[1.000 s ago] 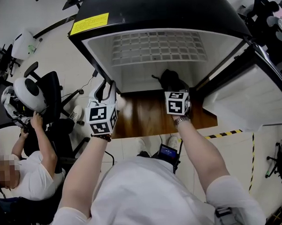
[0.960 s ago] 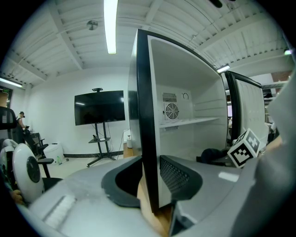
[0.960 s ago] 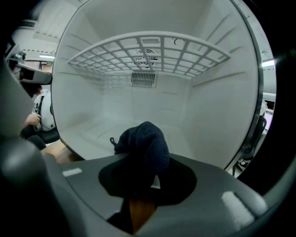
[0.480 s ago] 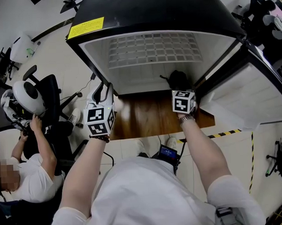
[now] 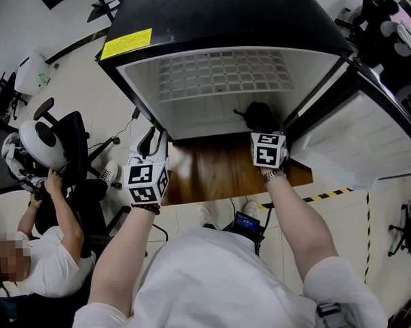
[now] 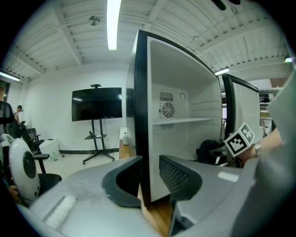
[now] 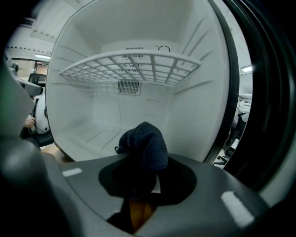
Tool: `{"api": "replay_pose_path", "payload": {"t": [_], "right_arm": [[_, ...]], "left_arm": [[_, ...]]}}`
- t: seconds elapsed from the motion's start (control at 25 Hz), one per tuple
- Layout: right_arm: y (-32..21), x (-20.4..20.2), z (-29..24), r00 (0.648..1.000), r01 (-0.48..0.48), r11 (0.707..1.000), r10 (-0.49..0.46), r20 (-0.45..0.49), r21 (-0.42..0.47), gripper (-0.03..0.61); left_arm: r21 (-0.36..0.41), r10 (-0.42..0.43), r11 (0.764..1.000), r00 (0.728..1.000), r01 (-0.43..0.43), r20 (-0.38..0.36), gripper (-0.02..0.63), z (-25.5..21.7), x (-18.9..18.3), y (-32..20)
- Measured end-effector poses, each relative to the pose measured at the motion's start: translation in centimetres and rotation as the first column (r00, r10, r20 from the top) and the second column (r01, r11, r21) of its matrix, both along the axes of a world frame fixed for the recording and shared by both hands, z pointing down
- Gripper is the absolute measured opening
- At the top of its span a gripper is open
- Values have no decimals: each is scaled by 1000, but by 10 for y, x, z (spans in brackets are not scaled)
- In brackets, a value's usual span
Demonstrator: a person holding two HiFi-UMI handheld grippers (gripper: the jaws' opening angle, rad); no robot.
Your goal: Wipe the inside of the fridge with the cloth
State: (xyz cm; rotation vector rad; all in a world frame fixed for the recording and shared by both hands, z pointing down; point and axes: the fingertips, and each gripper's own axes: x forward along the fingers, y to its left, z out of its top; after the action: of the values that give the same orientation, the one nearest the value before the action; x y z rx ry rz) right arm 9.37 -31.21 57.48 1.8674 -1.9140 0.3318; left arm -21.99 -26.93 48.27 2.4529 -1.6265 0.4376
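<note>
Head view shows the left tool (image 5: 148, 138) with its jaws on either side of the front edge of the fridge's (image 5: 219, 20) left wall, seemingly clamped there to steady the cabinet. The right tool (image 7: 138, 187) is clenched on the dark cloth (image 7: 144, 143), bunched so a wad sticks out ahead for wiping, low in the fridge's mouth toward its right wall. Farther in sits the wire shelf (image 7: 132, 65). Count: two tools, one cloth, one shelf, one open door (image 5: 357, 143).
</note>
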Motion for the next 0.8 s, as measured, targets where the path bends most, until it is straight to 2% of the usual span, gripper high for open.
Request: {"api": "replay_pose_path", "payload": {"t": [0.28, 0.36, 0.44, 0.52, 0.64, 0.8], "right_arm": [[13, -22, -31, 993, 115, 992, -116, 13, 53, 98], [19, -31, -40, 985, 172, 983, -173, 7, 70, 97], [27, -41, -51, 971, 237, 967, -238, 0, 89, 98], [37, -53, -63, 952, 305, 946, -307, 0, 106, 97], [52, -71, -81, 910, 411, 902, -414, -3, 132, 98], [76, -97, -101, 824, 561, 816, -567, -3, 139, 98]], "left_arm": [[-23, 176, 984, 984, -177, -17, 103, 10, 45, 18], [-21, 242, 970, 970, -243, -35, 108, 5, 61, 17], [-24, 316, 948, 947, -317, -58, 143, 2, 78, 18], [-29, 392, 918, 916, -396, -85, 168, -1, 95, 20], [-33, 504, 858, 854, -512, -130, 214, -5, 121, 27], [-25, 637, 752, 737, -658, -225, 276, -19, 149, 40]]}}
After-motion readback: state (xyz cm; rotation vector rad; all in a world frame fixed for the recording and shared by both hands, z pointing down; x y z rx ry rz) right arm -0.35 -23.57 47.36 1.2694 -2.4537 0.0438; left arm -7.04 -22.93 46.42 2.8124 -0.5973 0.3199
